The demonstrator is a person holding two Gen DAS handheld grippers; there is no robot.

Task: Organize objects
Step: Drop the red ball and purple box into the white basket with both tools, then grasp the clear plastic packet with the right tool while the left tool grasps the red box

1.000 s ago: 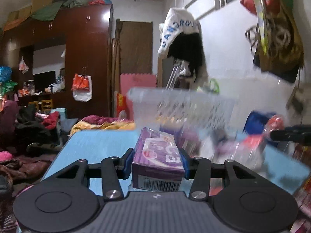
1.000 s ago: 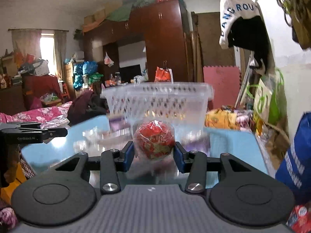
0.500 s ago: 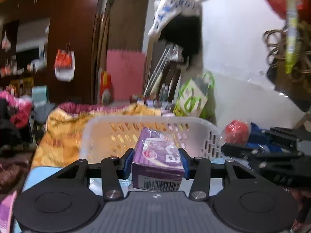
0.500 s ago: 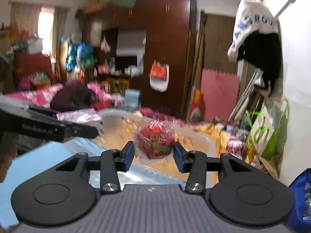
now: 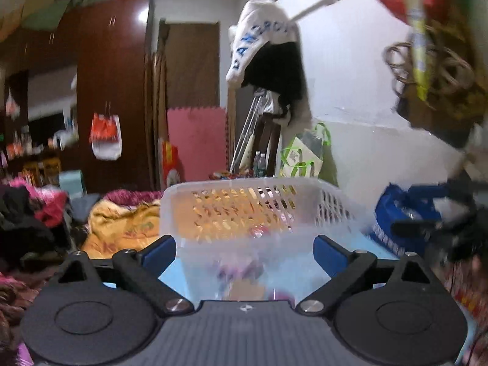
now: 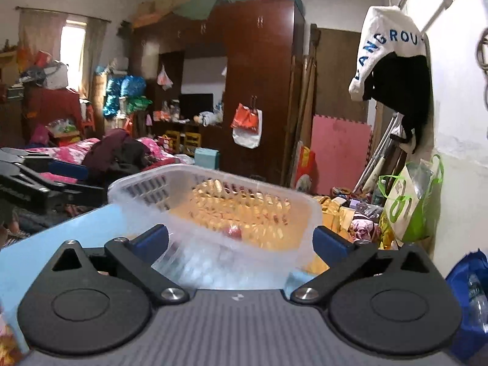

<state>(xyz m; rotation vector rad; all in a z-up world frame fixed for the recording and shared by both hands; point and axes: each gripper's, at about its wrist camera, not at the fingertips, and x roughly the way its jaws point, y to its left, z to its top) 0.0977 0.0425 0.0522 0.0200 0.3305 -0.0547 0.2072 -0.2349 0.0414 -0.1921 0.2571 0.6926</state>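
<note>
Left wrist view: my left gripper (image 5: 244, 251) has its jaws spread wide, just opened, nothing pinched between them. The translucent plastic basket (image 5: 231, 187) fills centre frame on the light blue table (image 5: 170, 271). The purple carton (image 5: 241, 270) shows as a purple blur low centre, behind the basket's near wall, so I judge it dropped in. Something small and red (image 5: 259, 231) sits deeper inside.

Right wrist view: right gripper (image 6: 241, 242) also splayed, just opened, empty. Same basket at centre frame; the red wrapped ball (image 6: 233, 231) lies on its floor, centre frame.

Progress: both items look delivered. Whether more remains I can't tell; too blurred.
</note>
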